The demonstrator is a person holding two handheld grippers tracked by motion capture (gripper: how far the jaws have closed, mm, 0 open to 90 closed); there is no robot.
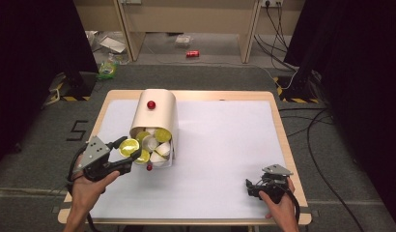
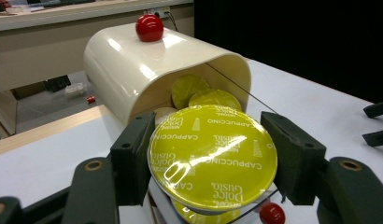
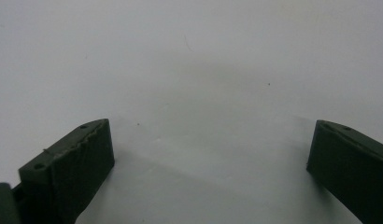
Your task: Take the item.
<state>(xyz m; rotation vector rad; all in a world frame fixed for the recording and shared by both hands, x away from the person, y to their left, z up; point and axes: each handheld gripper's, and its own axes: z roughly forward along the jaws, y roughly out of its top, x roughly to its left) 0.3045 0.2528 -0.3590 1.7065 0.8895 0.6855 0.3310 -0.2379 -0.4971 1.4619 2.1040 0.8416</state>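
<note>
Left hand-held gripper: jaws clamp a yellow Dolce Gusto cappuccino capsule at the mouth of the cream capsule dispenser.
Right hand-held gripper: jaws spread wide, empty, over the table.

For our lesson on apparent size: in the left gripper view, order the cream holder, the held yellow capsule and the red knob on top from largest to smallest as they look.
1. Cream holder
2. Yellow capsule, enlarged by nearness to the camera
3. Red knob
</note>
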